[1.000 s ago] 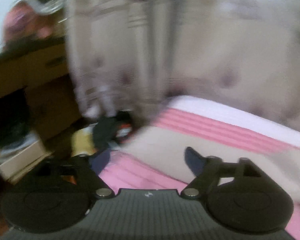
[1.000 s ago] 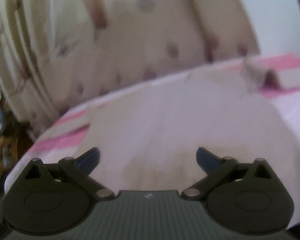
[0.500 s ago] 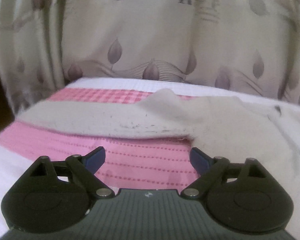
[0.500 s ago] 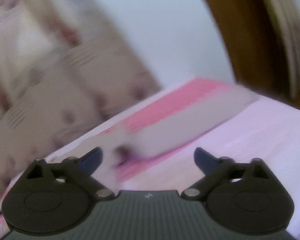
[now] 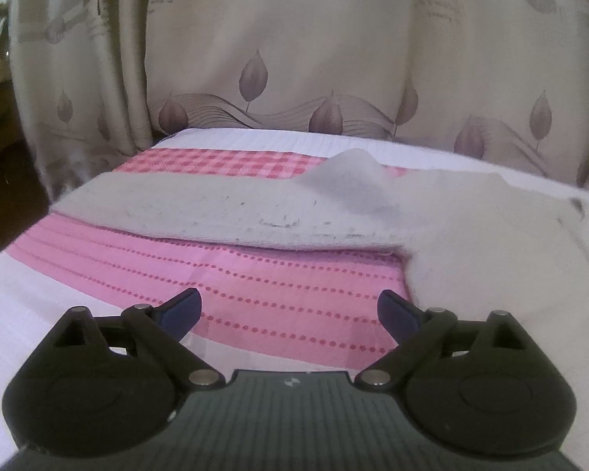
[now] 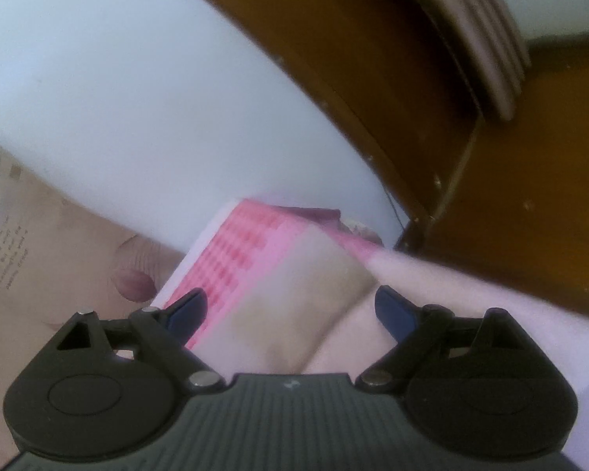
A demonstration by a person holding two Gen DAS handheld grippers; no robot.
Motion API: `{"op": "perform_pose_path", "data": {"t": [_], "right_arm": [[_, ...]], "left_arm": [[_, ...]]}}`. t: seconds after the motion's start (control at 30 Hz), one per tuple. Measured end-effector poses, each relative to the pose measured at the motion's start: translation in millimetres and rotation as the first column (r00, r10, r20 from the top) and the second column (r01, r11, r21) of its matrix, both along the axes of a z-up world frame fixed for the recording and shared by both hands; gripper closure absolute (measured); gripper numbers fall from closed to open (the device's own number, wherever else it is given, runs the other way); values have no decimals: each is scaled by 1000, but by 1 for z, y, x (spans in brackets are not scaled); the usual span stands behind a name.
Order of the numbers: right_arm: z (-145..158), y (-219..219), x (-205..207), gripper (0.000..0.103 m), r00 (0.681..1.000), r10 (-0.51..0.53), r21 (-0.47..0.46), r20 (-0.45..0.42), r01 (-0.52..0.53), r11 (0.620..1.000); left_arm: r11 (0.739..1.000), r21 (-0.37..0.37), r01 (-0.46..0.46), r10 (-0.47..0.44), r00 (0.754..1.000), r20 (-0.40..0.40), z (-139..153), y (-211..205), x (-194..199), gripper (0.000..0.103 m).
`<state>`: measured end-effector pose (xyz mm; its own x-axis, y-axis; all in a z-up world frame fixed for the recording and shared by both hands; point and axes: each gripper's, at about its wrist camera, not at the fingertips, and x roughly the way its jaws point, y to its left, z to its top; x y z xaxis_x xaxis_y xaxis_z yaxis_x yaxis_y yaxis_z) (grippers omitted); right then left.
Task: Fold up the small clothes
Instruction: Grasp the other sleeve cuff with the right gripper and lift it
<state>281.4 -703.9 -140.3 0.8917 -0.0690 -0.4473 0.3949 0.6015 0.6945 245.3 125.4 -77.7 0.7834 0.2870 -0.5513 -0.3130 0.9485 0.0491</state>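
Garment (image 5: 373,212) spread flat on pink-striped sheet (image 5: 278,286); containers none visible

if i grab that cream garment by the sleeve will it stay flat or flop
Probably flop: the cream garment lies limp on the pink-striped bed cover, with a soft bump already raised. Its long sleeve would likely dangle and drag. It looks thin, so probably light.

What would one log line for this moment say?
left gripper: open, empty | right gripper: open, empty | cream garment: flat on pink bedspread, unfolded
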Motion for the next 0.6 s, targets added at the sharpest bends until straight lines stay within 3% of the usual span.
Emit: {"op": "perform_pose_path", "data": {"t": [0.13, 0.17, 0.2, 0.23, 0.27, 0.43, 0.6], "right_arm": [[4, 6, 18, 10, 998, 32, -76, -44, -36, 996], [5, 10, 19, 15, 998, 42, -102, -55, -47, 994], [6, 12, 22, 24, 996, 42, -129, -74, -51, 990], [8, 15, 24, 63, 995, 45, -142, -92, -58, 988], [5, 15, 28, 78, 992, 51, -140, -118, -67, 988], [5, 14, 22, 88, 992, 38, -155, -120, -57, 986], [8, 1, -9, 90, 994, -52, -188, -98, 33, 982]], "left_arm": [[999, 45, -4, 5, 1000, -26, -2, -6, 4, 7], [998, 54, -7, 9, 999, -31, -3, -7, 5, 7], [998, 62, -9, 11, 999, -35, -3, -8, 6, 6], [997, 70, -12, 14, 999, -40, -3, -8, 6, 6], [997, 79, -15, 18, 999, -45, -4, -9, 7, 5], [990, 135, -33, 42, 997, -61, -4, -16, 9, 1], [985, 168, -40, 52, 996, -68, -4, -19, 9, 0]]}}
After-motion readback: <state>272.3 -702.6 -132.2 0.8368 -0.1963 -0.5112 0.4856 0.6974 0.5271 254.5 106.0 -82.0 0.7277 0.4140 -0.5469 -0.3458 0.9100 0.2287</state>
